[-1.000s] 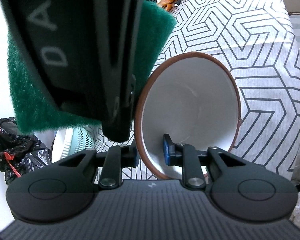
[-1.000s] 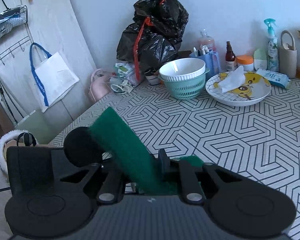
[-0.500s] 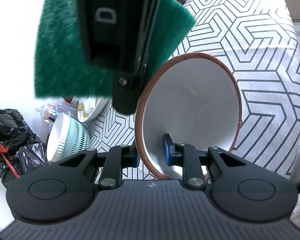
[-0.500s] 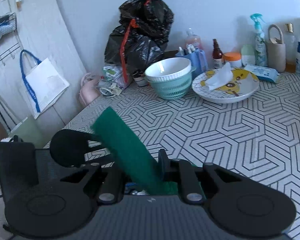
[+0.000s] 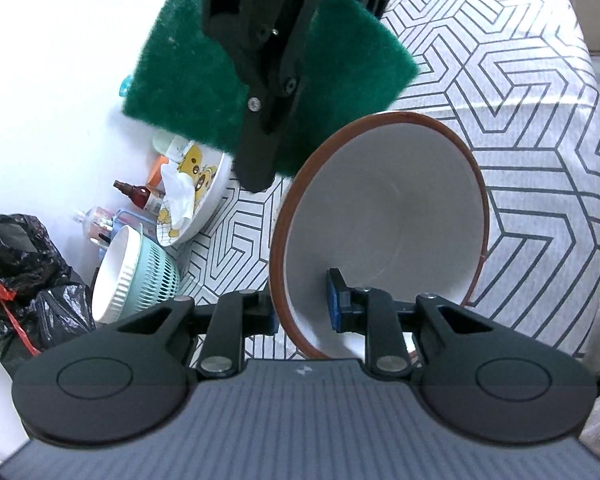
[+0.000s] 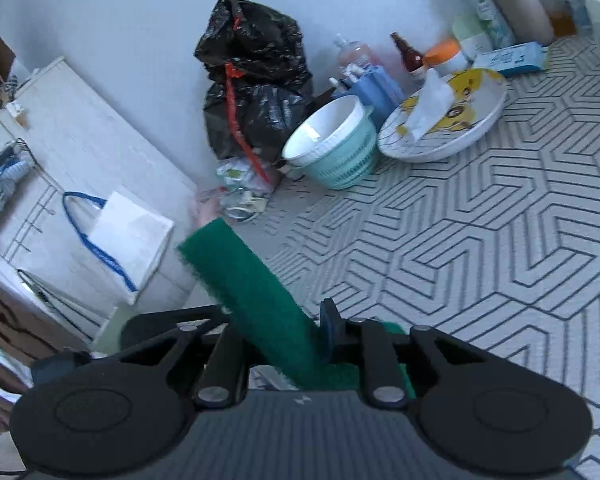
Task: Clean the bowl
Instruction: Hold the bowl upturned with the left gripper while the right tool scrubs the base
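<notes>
A white bowl (image 5: pixel 384 216) with a brown rim is tipped on its side above the patterned tablecloth, its inside facing the left wrist camera. My left gripper (image 5: pixel 302 308) is shut on its lower rim, one pad inside and one outside. Above and to the left of the bowl hangs my right gripper (image 5: pixel 260 160), holding a green scouring pad (image 5: pixel 180 80) clear of the rim. In the right wrist view the scouring pad (image 6: pixel 252 288) sticks up and to the left from the right gripper (image 6: pixel 278 320). Its jaws are opening slightly, the pad still pinched between them.
Near the wall stand a cartoon plate (image 6: pixel 444 120) with a tissue, a mint colander (image 6: pixel 332 152) holding a white bowl, bottles, and a black rubbish bag (image 6: pixel 252 80). Left of the table (image 6: pixel 480 248) edge hangs a white tote bag (image 6: pixel 128 236).
The right gripper with the scouring pad has shifted up and to the right in the left wrist view while rolling, uncovering the plate and colander. The left gripper and bowl have stayed put.
</notes>
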Demonstrator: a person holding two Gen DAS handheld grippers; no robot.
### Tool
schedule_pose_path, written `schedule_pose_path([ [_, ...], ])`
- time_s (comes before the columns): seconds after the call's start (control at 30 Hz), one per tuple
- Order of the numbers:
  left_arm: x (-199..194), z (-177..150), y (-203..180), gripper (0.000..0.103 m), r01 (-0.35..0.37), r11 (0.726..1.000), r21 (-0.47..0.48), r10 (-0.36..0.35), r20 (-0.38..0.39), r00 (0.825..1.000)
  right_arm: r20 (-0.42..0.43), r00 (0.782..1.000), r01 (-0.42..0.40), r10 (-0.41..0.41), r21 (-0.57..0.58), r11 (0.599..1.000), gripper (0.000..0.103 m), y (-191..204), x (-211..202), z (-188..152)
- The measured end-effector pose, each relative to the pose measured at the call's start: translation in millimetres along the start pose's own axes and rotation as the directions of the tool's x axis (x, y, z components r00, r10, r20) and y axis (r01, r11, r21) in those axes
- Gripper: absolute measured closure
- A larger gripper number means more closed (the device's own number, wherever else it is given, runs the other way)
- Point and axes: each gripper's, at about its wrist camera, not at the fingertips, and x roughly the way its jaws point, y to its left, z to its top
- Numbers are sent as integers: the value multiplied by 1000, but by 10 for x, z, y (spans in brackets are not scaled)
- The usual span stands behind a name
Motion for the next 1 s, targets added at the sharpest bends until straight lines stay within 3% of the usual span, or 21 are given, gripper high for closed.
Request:
schedule_pose_path([
  [0.17, 78, -34, 52, 81, 8, 1000, -18, -8, 5, 1000, -41, 996, -75, 75, 3, 997, 84, 121, 131, -30],
  [0.4, 84, -39, 77, 81, 12, 999, -34, -12, 15, 1000, -32, 994, -100, 101, 36, 994, 86, 90, 71, -75],
  [1.0, 220, -6, 156, 81, 2, 1000, -27, -1, 38, 999, 12, 999, -38, 38, 39, 998, 86, 34, -217, -124],
])
